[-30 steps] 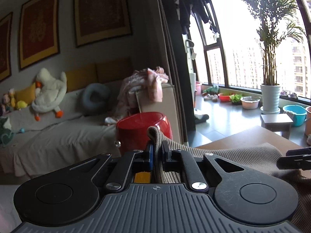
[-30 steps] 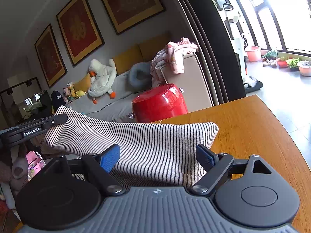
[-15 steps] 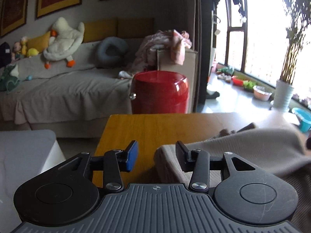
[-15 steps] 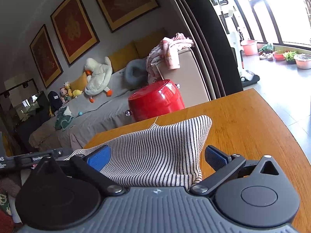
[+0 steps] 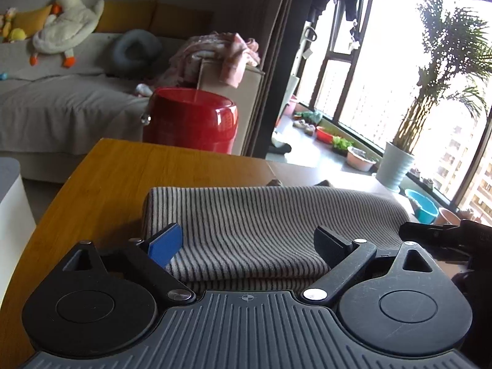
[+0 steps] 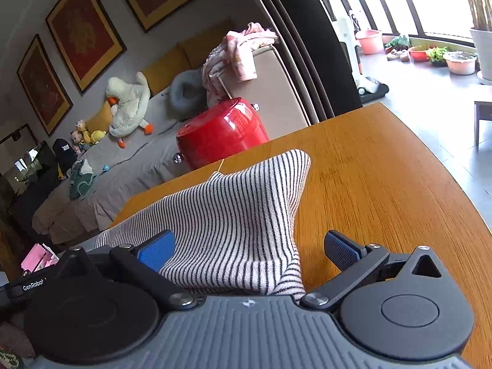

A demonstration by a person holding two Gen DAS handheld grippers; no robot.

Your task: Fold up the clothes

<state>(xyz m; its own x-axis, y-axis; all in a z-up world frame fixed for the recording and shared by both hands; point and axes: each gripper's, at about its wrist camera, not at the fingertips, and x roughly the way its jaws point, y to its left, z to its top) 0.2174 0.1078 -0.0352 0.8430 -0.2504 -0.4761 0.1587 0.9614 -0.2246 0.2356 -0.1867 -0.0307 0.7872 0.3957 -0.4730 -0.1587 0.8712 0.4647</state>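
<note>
A beige garment with thin dark stripes (image 5: 264,221) lies folded on the wooden table (image 5: 129,172). My left gripper (image 5: 249,243) is open wide, its fingers standing either side of the cloth's near edge without pinching it. In the right wrist view the same striped garment (image 6: 233,215) rises to a folded corner on the table (image 6: 384,178). My right gripper (image 6: 249,249) is open too, with the cloth between its fingers. The right gripper's dark body (image 5: 446,233) shows at the right edge of the left wrist view.
A red round tub (image 5: 190,120) stands past the table's far edge, with a grey sofa (image 5: 55,98) and a pile of pink clothes (image 5: 221,52) behind it. A white object (image 5: 12,209) sits left of the table. Plant pots (image 5: 396,166) line the window.
My left gripper let go of the cloth, opened wide and dropped to the table. The garment now lies folded flat. My right gripper stayed open and the cloth's corner sank lower.
</note>
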